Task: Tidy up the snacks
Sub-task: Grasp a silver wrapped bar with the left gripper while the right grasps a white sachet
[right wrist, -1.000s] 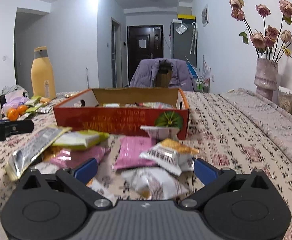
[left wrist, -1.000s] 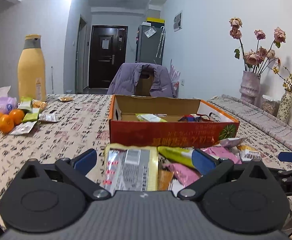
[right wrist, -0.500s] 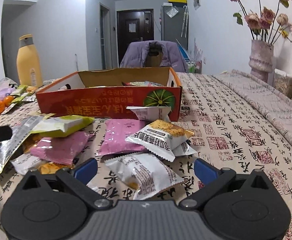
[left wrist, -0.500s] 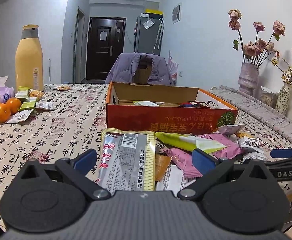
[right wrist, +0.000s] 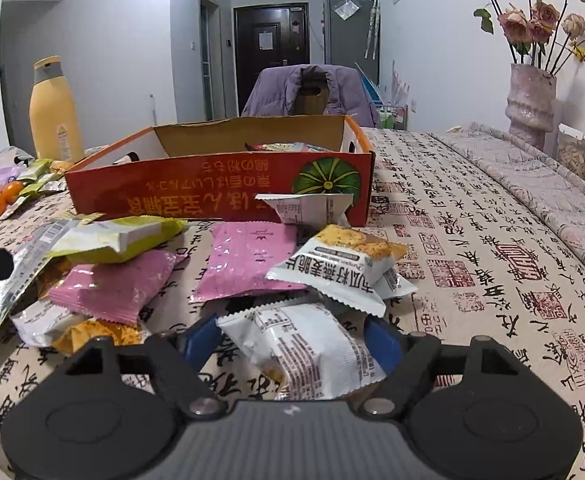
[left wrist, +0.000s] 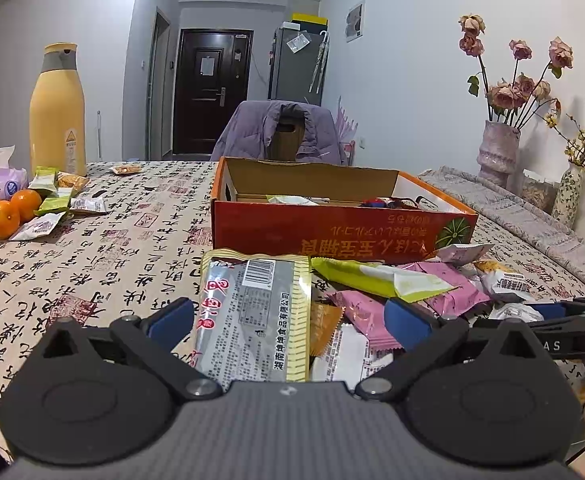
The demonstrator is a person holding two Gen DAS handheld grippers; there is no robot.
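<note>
A pile of snack packets lies on the tablecloth in front of an open orange cardboard box (left wrist: 340,228) (right wrist: 220,192) that holds a few packets. My left gripper (left wrist: 288,320) is open over the pile. A long silver and yellow packet (left wrist: 252,316) lies between its fingers, untouched. My right gripper (right wrist: 290,338) is low over the near end of the pile. Its jaws are closing around a white packet (right wrist: 308,348), with the blue fingertips (right wrist: 380,336) just beside its edges. Pink packets (right wrist: 248,260), a green one (right wrist: 120,238) and another white one (right wrist: 336,268) lie beyond.
A yellow bottle (left wrist: 57,112), oranges (left wrist: 6,210) and more small packets (left wrist: 52,204) sit at the far left of the table. A vase of dried roses (left wrist: 498,152) stands at the right, by a folded grey cloth (right wrist: 540,176). A chair with a purple jacket (left wrist: 280,130) is behind the box.
My right gripper has come down and forward onto the pile, and its jaws have narrowed around the white packet. The left gripper has barely moved and stays open.
</note>
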